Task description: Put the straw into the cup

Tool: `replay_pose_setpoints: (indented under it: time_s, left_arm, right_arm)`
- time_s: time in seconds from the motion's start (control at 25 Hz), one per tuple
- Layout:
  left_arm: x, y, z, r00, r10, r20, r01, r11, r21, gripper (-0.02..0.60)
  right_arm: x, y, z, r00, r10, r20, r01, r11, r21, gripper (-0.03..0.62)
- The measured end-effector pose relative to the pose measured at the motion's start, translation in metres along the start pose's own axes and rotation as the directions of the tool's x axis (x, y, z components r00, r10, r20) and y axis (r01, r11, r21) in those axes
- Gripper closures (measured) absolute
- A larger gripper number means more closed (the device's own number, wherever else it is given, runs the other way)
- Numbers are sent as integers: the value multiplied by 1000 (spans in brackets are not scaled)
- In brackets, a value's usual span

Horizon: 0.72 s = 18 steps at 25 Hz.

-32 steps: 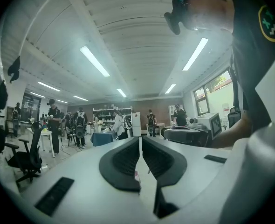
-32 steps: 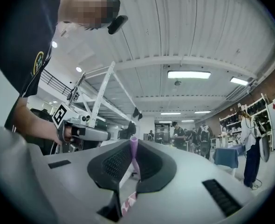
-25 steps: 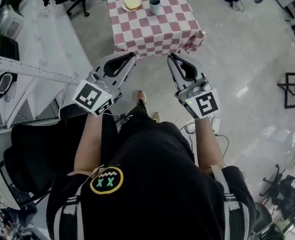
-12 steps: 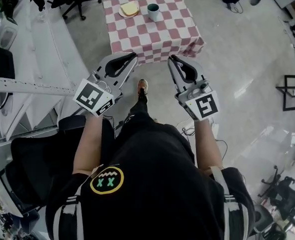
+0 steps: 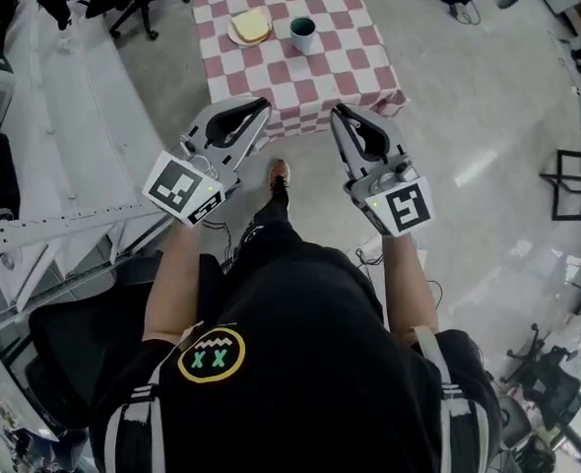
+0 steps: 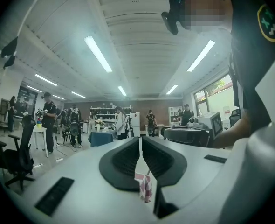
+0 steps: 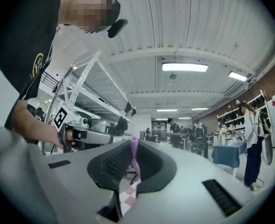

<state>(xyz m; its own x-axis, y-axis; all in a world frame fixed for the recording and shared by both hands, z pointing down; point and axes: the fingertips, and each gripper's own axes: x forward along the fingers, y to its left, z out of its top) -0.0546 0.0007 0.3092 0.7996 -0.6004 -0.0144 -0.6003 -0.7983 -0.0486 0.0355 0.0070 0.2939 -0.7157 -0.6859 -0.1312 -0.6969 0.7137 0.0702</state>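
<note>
Step, approach: my right claw point(image 7: 131, 146) pinches the straw point(image 7: 135, 164), left claw point(image 6: 140, 141) closed and empty; I must centre it upright over the cup point(image 5: 302, 33).

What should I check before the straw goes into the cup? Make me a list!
1. Straw pinched between the fingers of the right gripper: ok.
2. Left gripper shut, with nothing in it: ok.
3. Cup standing upright on the table: ok.
4. Cup close enough to reach: not ok, the table lies ahead of both grippers.
5. Room inside the cup: cannot tell.
</note>
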Motion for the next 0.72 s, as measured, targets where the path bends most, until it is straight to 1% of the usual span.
replay_pose_setpoints:
  time_s: [0.4, 0.56, 0.72]
  left_arm:
    - [52, 86, -12, 999, -34, -13, 34, 999, -18, 546]
    - [68, 115, -19, 999, -51, -12, 51, 999, -17, 546]
    - [83, 142, -28, 998, -66, -12, 66, 997, -34, 546]
  right_arm:
    - [84, -58, -14, 1000, -12, -26, 12, 1000, 8, 548]
    - [114, -75, -22, 999, -19, -36, 20, 1000, 9, 548]
    - [142, -92, -30, 999, -24, -44, 25, 1000, 16, 548]
